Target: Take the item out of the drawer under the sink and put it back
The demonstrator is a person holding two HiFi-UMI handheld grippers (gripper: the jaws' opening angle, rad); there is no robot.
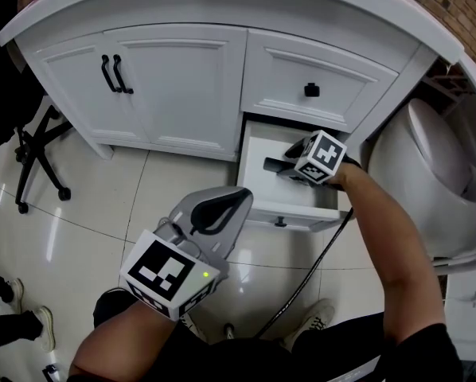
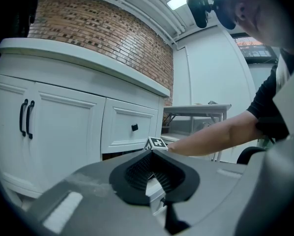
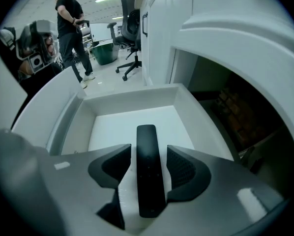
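Centre right gripper (image 3: 149,156), jaws wide apart and pressing nothing, over remote (image 3: 147,136) lying flat on drawer (image 3: 132,93) floor, long axis toward 12 o'clock, then close squarely on its long edges for pickup; hold left gripper (image 2: 153,156), shut and empty, at 7 o'clock.

head view: right tongs (image 3: 148,159) hide most of remote (image 3: 146,141); white fixture (image 1: 429,165) cut by edge

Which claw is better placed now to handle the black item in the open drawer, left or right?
Right. The right claw is inside the drawer, its jaws apart on both sides of the black item. The left claw hangs outside the drawer, jaws together.
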